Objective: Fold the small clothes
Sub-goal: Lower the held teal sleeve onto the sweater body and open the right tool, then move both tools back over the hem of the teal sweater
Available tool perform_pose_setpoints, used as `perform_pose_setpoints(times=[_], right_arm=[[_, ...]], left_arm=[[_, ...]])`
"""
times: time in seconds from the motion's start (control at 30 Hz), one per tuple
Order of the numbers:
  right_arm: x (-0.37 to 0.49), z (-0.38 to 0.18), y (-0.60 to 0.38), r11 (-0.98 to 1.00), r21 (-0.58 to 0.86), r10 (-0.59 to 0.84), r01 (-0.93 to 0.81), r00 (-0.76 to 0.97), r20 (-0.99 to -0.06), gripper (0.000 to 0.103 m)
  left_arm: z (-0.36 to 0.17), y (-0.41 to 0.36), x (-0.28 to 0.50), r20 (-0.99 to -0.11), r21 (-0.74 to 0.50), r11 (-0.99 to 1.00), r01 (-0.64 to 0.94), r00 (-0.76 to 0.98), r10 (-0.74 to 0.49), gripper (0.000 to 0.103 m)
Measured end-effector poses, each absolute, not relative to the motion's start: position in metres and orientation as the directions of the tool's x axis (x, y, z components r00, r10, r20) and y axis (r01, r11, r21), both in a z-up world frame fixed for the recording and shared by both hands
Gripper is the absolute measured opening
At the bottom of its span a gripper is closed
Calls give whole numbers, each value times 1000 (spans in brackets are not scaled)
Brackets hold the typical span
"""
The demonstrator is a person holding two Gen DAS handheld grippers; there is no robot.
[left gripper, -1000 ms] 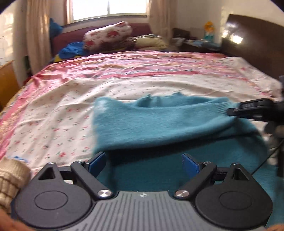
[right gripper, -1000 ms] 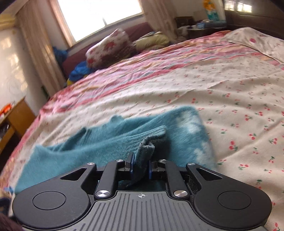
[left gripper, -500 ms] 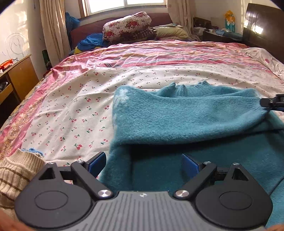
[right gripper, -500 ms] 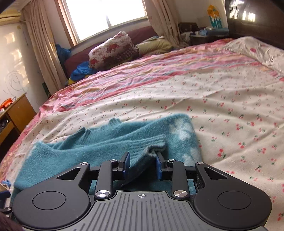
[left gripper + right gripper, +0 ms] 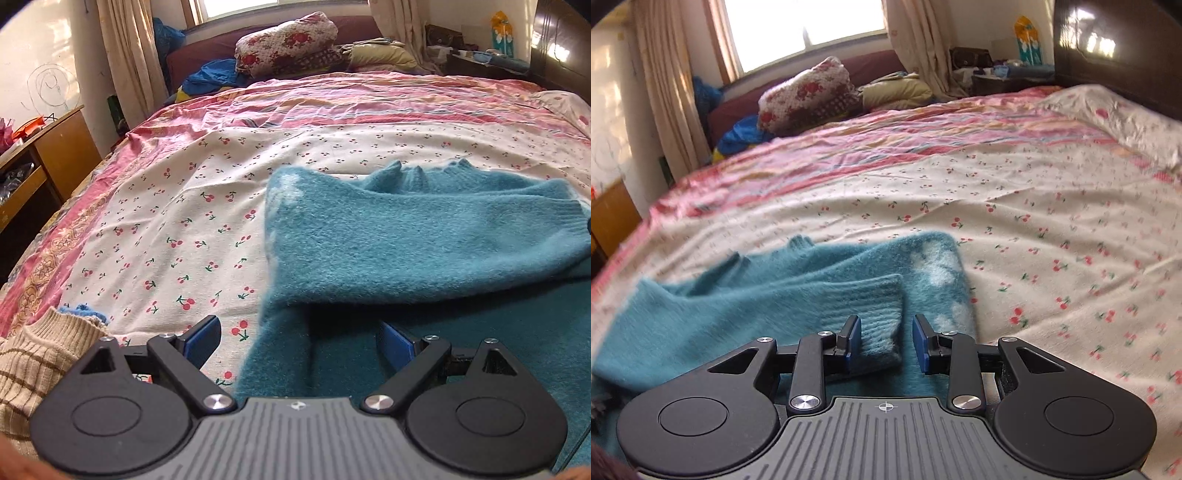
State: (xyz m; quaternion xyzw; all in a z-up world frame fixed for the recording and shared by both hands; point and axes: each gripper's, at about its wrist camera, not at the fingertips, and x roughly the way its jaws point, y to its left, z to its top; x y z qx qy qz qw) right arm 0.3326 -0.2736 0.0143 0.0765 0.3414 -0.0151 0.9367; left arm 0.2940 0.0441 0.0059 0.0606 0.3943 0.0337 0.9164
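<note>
A teal fuzzy sweater (image 5: 406, 240) lies flat on the cherry-print bedsheet (image 5: 166, 221), with one sleeve folded across its body. My left gripper (image 5: 297, 336) is open wide and hovers over the sweater's near left edge, holding nothing. In the right wrist view the sweater (image 5: 738, 306) spreads to the left, and the ribbed sleeve cuff (image 5: 882, 321) lies between the blue pads of my right gripper (image 5: 886, 341). That gripper is open; its right pad stands clear of the cuff.
A beige ribbed striped garment (image 5: 37, 369) lies at the near left corner of the bed. A wooden cabinet (image 5: 48, 147) stands left of the bed. Pillows and bedding (image 5: 288, 44) are piled at the far end, and a dark headboard (image 5: 561, 44) is on the right.
The right gripper's jaws parted and let go of the sleeve cuff, which now rests on the sweater. The left gripper sank and tipped down toward the sweater's edge.
</note>
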Motion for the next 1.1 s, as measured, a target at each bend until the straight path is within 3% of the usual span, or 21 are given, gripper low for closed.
perform_pose_setpoints(times=[0.43, 0.53, 0.77, 1.1], right_arm=[[316, 25, -276, 993, 80, -21, 85, 803, -595, 31], [313, 25, -276, 995, 62, -30, 82, 808, -589, 36], [309, 11, -289, 992, 76, -37, 105, 790, -612, 36], [299, 25, -297, 989, 126, 4, 80, 830, -558, 36]], left_arm=[[8, 48, 305, -701, 146, 989, -32, 702, 127, 97], [3, 47, 311, -708, 160, 986, -35, 692, 140, 97], [-3, 54, 317, -726, 176, 982, -71, 665, 178, 97], [33, 58, 293, -652, 70, 997, -22, 755, 62, 97]])
